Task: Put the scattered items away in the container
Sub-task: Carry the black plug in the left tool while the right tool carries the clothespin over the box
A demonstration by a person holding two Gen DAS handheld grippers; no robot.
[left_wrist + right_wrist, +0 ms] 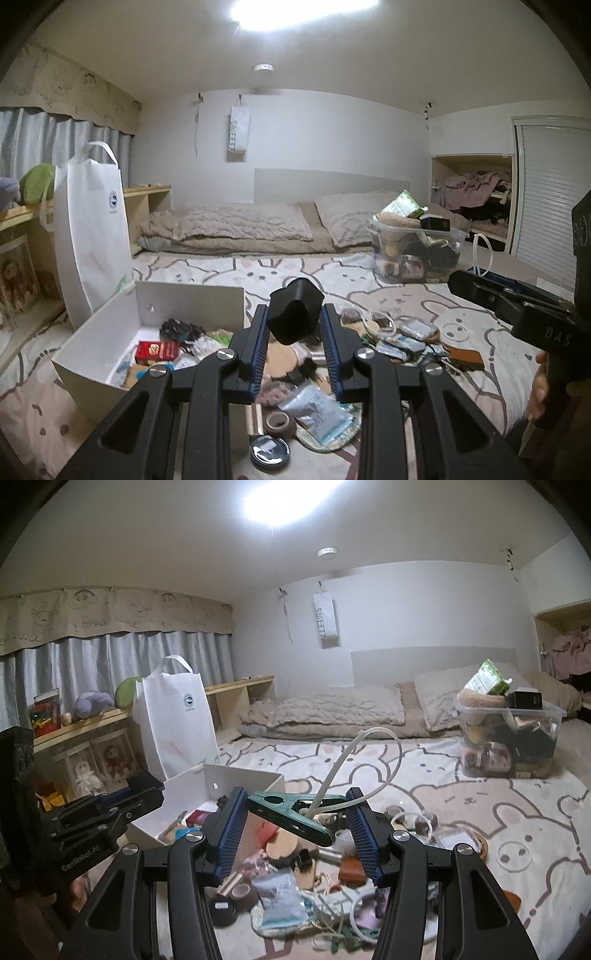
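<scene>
Right tongs point(297, 814) grip green clip point(291, 818) (lifted).

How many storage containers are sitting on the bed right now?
2. A white open box at the left, beside the white tote bag, and a clear plastic bin, heaped full, at the far right near the pillows. Others may be out of view.

White tote bag point(94, 236) standing up front-left of gripper. Folded beige blanket point(236, 229) and pillow point(351, 218) lying far ahead by the wall. Grey curtains point(122, 661) hanging far left. "SWEETY" paper bag point(325, 622) hanging on wall ahead. Ceiling lamp point(295, 11) glaring overhead.
</scene>
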